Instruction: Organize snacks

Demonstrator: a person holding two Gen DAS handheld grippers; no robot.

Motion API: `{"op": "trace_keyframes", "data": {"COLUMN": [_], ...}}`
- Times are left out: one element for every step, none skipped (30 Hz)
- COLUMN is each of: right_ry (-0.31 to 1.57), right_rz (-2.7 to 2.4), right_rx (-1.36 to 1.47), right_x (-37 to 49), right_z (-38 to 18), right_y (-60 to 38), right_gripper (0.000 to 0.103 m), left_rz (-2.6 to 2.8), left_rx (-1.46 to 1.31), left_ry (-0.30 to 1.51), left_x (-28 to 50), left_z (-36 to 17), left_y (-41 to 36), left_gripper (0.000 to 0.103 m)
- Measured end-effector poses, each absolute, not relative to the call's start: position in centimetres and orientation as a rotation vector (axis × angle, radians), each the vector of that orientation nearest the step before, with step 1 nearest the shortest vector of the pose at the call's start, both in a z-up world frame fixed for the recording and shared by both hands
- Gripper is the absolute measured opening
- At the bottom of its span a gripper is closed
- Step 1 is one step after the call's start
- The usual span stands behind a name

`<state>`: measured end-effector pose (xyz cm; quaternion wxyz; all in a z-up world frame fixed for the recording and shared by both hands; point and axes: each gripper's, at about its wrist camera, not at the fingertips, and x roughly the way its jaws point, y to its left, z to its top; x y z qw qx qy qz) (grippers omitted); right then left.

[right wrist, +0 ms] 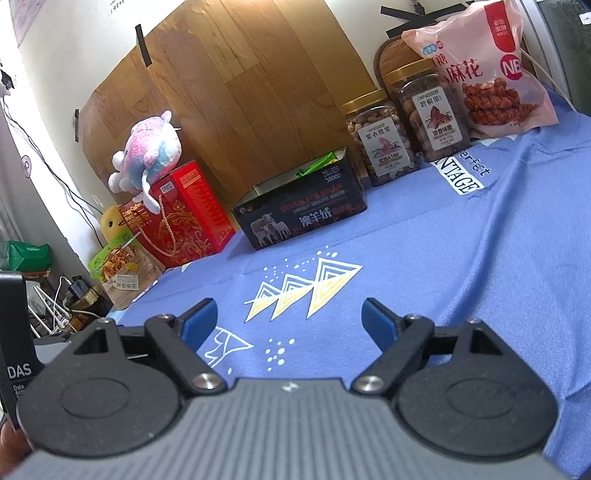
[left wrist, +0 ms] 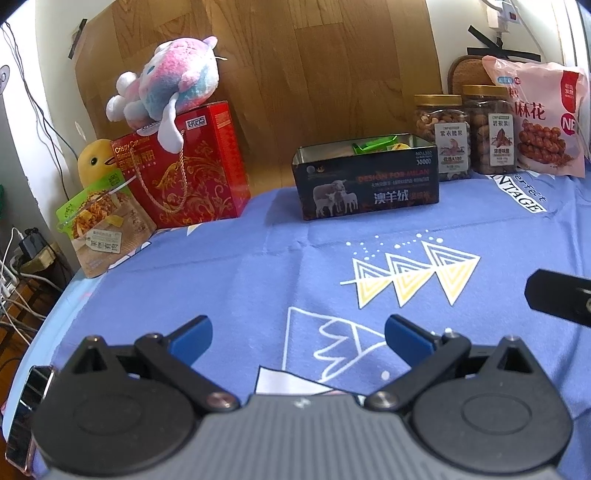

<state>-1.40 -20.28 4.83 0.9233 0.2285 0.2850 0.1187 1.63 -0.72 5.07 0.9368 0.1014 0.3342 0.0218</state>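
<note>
Both tools, the left tool (left wrist: 298,338) and right tool (right wrist: 289,319), are held wide and empty over the blue-clothed table (left wrist: 229,266), snacks ranged well ahead: green pouch (left wrist: 101,229) far left, open tin (left wrist: 365,181) centre, jars (left wrist: 441,136) and pink bag (left wrist: 543,114) right.

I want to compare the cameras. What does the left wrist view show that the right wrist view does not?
Only the left wrist view shows the open left claw and a white adapter on the wall. Only the right wrist view shows the open right claw and a green bag beyond the table. Both show the black tin, two nut jars, pink bag, red box and plush toy.
</note>
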Motion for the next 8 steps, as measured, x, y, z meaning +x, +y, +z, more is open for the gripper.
{"op": "trace_keyframes", "data": {"right_ry": [0.585,0.585,0.585,0.584,0.585,0.584,0.585,0.585], "right_rz": [0.244,0.244,0.243,0.244,0.244,0.243,0.243,0.241], "right_rx": [0.469,0.469,0.468,0.469,0.468,0.468,0.467,0.467], "right_x": [-1.38,-1.37,-1.40,-1.39,-1.35,-1.37,-1.35,-1.27], "right_z": [4.81,4.81,4.79,4.78,4.78,4.78,4.76,4.72], "right_y": [-20.30,-20.30,-20.29,-20.31,-20.32,-20.32,-20.34,-20.44], "right_gripper": [0.087,0.087,0.087,0.087,0.087,0.087,0.087,0.087], "left_rz": [0.042,0.040,0.036,0.030,0.025,0.021,0.017,0.008], "left_rx": [0.206,0.205,0.203,0.203,0.202,0.202,0.203,0.204], "left_ry": [0.684,0.684,0.683,0.680,0.674,0.669,0.667,0.664], "left_x": [1.65,1.63,1.60,1.54,1.43,1.35,1.34,1.34], "left_z": [5.05,5.04,5.04,5.06,5.10,5.13,5.18,5.24], "left_y": [-0.72,-0.72,-0.74,-0.75,-0.78,-0.83,-0.86,-0.92], "left_gripper": [0.103,0.103,0.103,0.103,0.103,0.103,0.103,0.103]}}
